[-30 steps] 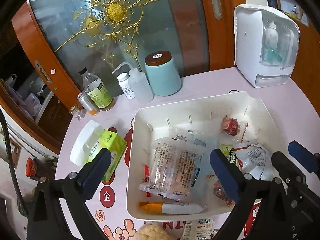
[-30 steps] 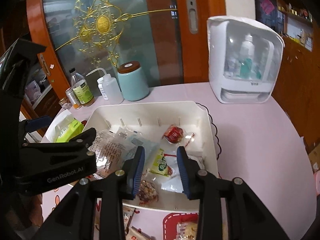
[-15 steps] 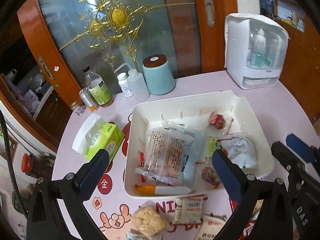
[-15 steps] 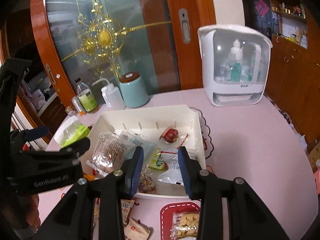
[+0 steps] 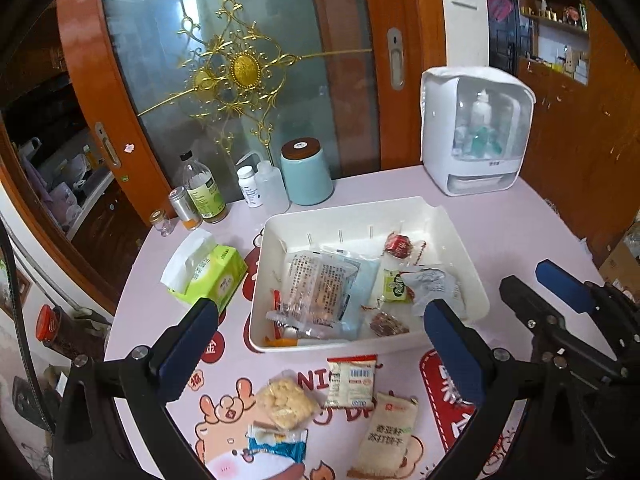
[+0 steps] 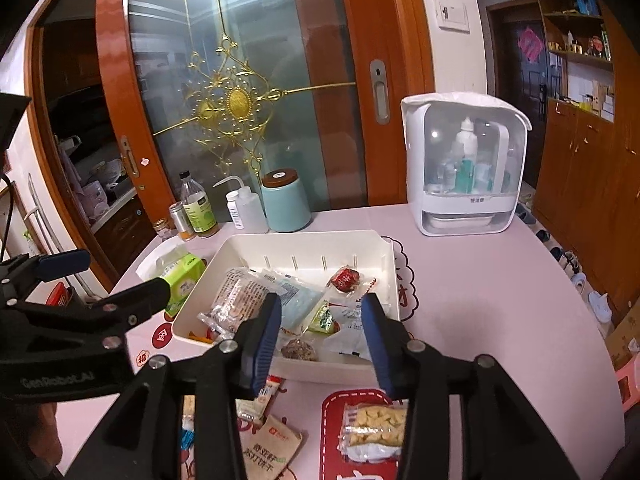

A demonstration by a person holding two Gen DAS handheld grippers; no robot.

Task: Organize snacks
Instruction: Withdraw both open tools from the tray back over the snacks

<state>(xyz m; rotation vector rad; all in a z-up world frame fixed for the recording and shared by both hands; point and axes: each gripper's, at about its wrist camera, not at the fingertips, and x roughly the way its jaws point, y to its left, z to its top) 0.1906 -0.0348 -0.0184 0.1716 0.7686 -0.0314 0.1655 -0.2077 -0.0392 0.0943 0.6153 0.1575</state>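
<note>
The white bin [image 5: 460, 240] sits mid-tabletop, holding several snack packets. 4 loose snack packets [image 5: 352, 380] lie between it and the near edge. The left gripper [image 5: 320, 340] is spread wide, empty. The right gripper [image 6: 322, 336], also empty, has just been opening.

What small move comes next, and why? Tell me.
Probably lower the right gripper, its fingers apart with nothing between them and just opening wider, onto the clear cracker packet below it. Several snacks lie on the mat outside the white bin, and that packet looks nearest to it.
</note>
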